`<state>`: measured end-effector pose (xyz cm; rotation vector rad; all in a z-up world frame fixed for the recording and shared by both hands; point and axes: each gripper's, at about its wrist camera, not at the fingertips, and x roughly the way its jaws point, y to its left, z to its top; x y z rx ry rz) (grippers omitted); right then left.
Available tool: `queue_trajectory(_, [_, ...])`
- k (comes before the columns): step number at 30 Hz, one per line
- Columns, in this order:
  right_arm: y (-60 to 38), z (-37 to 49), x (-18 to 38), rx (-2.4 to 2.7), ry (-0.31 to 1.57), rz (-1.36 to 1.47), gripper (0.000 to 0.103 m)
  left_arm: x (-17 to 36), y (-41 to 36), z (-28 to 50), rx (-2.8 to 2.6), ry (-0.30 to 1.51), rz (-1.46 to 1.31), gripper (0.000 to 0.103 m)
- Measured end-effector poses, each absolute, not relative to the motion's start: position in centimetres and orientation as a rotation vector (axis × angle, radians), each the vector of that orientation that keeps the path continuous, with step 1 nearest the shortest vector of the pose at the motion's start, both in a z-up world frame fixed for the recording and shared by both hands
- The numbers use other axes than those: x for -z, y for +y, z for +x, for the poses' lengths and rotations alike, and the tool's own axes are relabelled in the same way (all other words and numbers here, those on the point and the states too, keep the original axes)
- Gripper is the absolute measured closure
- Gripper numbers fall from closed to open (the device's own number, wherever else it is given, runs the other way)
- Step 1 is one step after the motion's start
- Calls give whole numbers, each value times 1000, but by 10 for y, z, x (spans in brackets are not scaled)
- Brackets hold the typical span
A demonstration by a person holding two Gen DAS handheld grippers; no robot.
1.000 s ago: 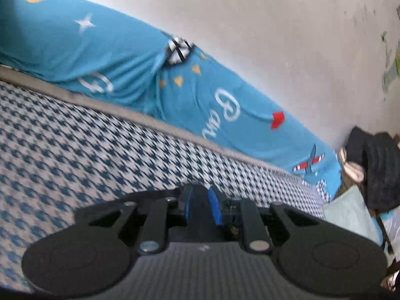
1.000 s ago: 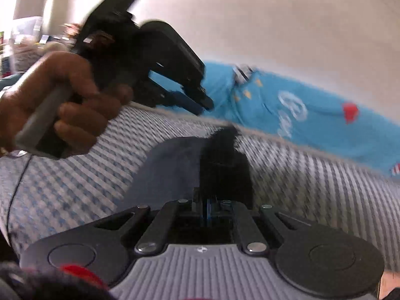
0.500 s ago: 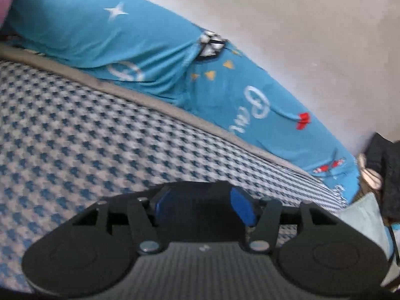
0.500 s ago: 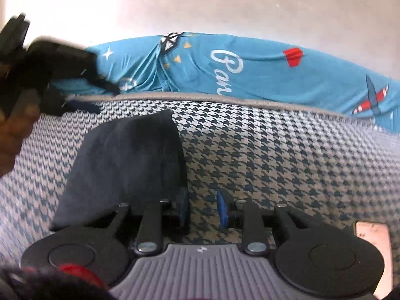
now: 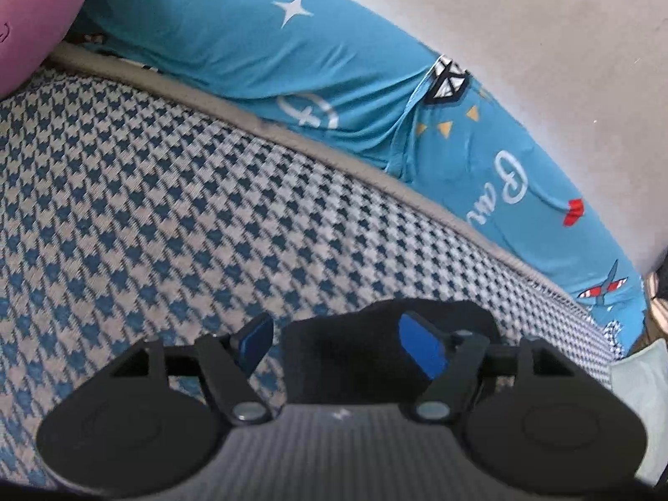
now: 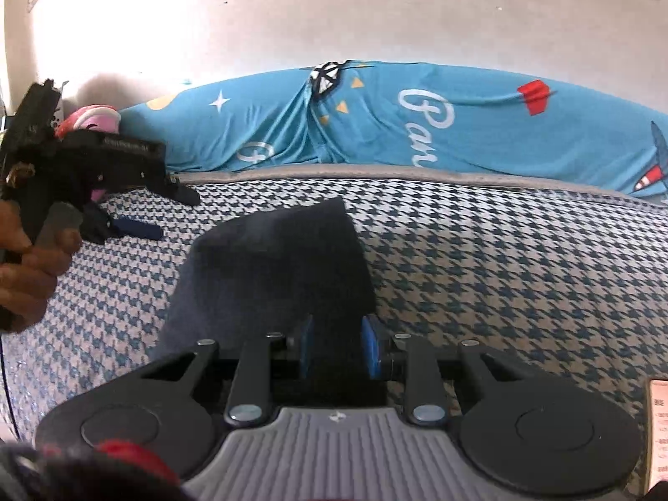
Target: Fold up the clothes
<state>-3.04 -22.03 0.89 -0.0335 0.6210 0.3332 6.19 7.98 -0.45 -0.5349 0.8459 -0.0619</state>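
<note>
A dark navy cloth (image 6: 271, 263) lies folded flat on the houndstooth bed cover (image 6: 501, 271). My right gripper (image 6: 339, 348) stands open over the cloth's near edge, with the fabric lying loose between its blue pads. A hand at the left holds my left gripper (image 6: 167, 213), which is open and points at the cloth's far left corner, a little apart from it. In the left wrist view the left gripper (image 5: 338, 342) is spread wide, and a dark bit of the cloth (image 5: 355, 359) shows low between its fingers.
A long blue printed bolster (image 6: 459, 125) lies along the bed's far edge against the pale wall. A pink cushion (image 5: 29, 21) sits at the far left end. A pale card or phone (image 6: 657, 430) rests on the cover at the right edge.
Both grippers were shut on the dark cloth a second ago, the right one holding it up. Both have opened and the cloth now lies flat. The left gripper has drawn away leftward.
</note>
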Motion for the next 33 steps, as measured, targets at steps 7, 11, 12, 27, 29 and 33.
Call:
queue_trajectory(7, [-212, -11, -13, -387, 606, -20, 78, 19, 86, 60, 57, 913, -527, 28])
queue_trajectory(11, [-209, 5, -15, -402, 595, -10, 78, 22, 82, 62, 50, 937, -500, 23])
queue_trajectory(12, [-209, 9, -15, -406, 593, -6, 78, 23, 82, 62, 49, 942, -497, 22])
queue_trajectory(27, [-185, 47, -12, -485, 555, 46, 78, 20, 81, 60, 54, 944, -485, 22])
queue_trajectory(29, [-181, 52, -10, -481, 556, 30, 78, 19, 81, 59, 53, 944, -483, 22])
queue_trajectory(33, [-178, 66, -3, -471, 566, 6, 78, 19, 78, 59, 49, 951, -466, 22])
